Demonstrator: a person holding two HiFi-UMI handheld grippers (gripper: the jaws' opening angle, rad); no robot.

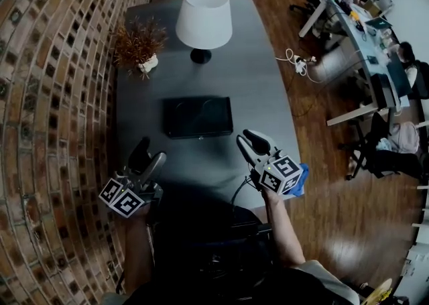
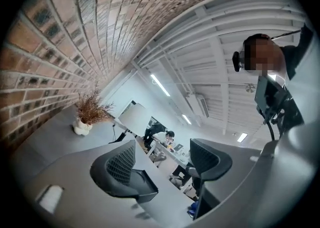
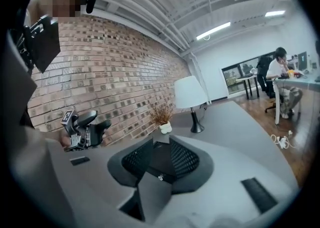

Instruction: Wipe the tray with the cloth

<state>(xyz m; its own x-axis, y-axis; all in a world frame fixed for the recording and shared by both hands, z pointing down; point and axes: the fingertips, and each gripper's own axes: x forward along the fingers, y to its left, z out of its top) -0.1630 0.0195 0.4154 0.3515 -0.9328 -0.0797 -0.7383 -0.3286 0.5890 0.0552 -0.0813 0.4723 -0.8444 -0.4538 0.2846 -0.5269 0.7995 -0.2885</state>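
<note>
Markers, square black-and-white patterns, cover the cube on each tool you hold; they are the only print on show.

The tray (image 1: 198, 117) lies flat in the middle of the grey tabletop (image 1: 261, 89), ahead of both tools and apart from them, between you and the lamp (image 1: 203, 17). Your left tool (image 1: 149, 154) hangs near the brick wall (image 1: 47, 96), jaws wide apart with nothing between them. Your right tool (image 1: 248, 141) sits off the tray's near right corner, its jaws drawn to a narrow slit and empty.

The cloth (image 1: 299, 177) is behind that right tool, a blue crumpled scrap peeking from under its cube at the tabletop's near right edge. It seems to rest on the tabletop there, though the cube hides most of it.

The tray is black, matte and rectangular with a low rim. The tabletop is smooth. The lamp has a white drum shade on a dark base, and a dried bushy plant (image 1: 139, 43) stands in a small white pot near the wall.
</note>
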